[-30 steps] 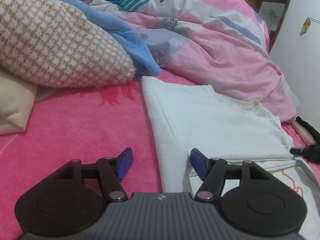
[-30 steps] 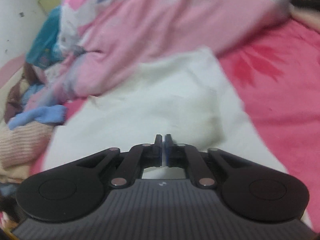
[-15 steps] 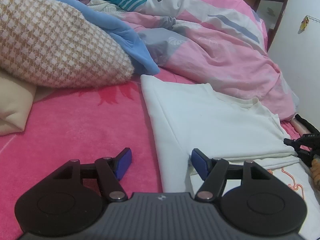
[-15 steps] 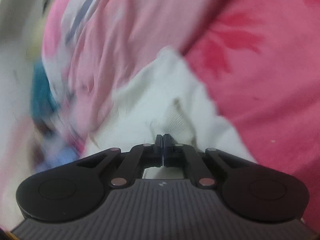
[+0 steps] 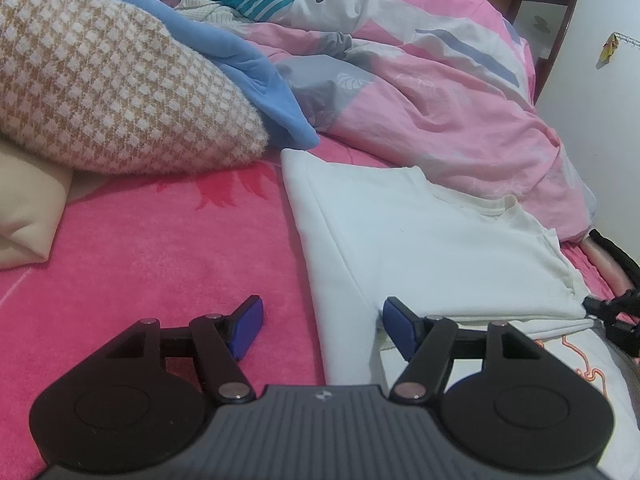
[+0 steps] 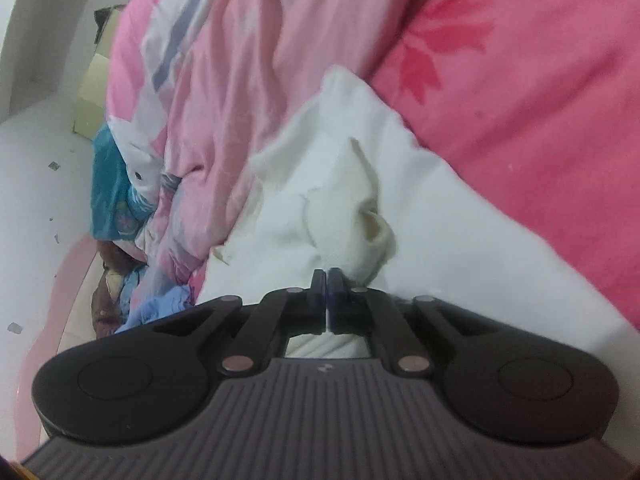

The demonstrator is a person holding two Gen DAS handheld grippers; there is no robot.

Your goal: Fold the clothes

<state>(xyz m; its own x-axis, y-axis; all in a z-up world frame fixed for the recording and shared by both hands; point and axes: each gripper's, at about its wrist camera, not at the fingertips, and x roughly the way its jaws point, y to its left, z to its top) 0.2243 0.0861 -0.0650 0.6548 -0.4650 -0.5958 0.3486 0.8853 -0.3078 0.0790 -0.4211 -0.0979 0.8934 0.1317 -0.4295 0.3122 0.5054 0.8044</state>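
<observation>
Since a second ago the left gripper [image 5: 322,316] has barely shifted: jaws spread, straddling the white shirt's [image 5: 432,248] edge at six o'clock. The right gripper [image 6: 327,300], now tilted, pinches shirt [image 6: 340,216] cloth, likely lifting a fold.

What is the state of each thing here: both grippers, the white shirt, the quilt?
Left gripper: open, holding nothing, above the shirt's edge.
Right gripper: shut on a bunched part of the shirt.
White shirt: partly folded, flat on the bed.
Quilt: crumpled, unfolded.
</observation>
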